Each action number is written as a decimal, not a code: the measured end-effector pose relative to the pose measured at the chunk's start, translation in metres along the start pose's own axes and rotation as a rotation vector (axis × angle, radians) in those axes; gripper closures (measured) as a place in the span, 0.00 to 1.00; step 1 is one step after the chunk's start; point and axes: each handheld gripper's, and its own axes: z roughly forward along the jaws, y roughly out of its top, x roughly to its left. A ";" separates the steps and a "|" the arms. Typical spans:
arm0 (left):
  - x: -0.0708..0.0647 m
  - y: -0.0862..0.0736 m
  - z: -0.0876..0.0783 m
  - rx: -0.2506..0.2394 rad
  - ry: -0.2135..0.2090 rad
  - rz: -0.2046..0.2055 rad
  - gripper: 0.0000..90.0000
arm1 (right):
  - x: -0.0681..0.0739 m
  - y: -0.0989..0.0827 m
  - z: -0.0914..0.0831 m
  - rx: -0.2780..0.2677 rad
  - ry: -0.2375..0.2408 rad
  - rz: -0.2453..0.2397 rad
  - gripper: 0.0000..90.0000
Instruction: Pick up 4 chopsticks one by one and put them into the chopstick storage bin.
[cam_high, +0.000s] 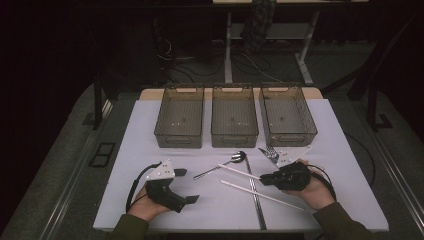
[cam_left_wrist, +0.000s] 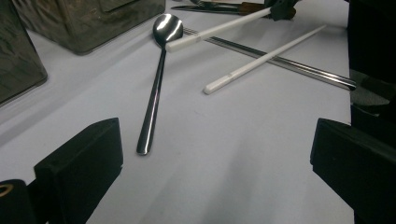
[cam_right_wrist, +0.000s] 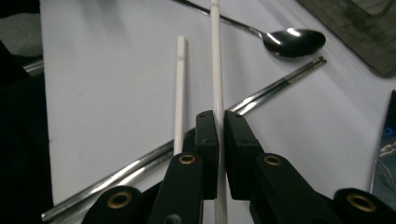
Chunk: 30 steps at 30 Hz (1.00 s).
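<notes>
Resting near the surface's front-left corner, my left gripper (cam_high: 186, 186) stands wide open, holding nothing. Right of it, my right gripper (cam_right_wrist: 221, 135) is clamped on a white chopstick (cam_right_wrist: 216, 60) toward the front edge. I judge it light, stiff, slippery; gripping mid-shaft seems safest.

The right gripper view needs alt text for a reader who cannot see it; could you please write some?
The right gripper has its two black jaws shut on a white chopstick that runs up the picture. A second white chopstick lies beside it on the white table, across metal chopsticks, with a steel spoon beyond.
</notes>
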 end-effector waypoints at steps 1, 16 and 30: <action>0.000 0.000 0.000 -0.001 0.000 0.000 0.01 | 0.000 0.002 0.000 -0.007 0.001 0.000 0.94; 0.001 -0.002 0.002 -0.003 0.013 -0.002 0.00 | -0.003 0.024 -0.006 -0.039 -0.042 0.011 0.94; -0.001 -0.001 0.003 0.003 0.009 0.001 0.00 | -0.009 0.047 -0.002 -0.056 -0.073 0.024 0.94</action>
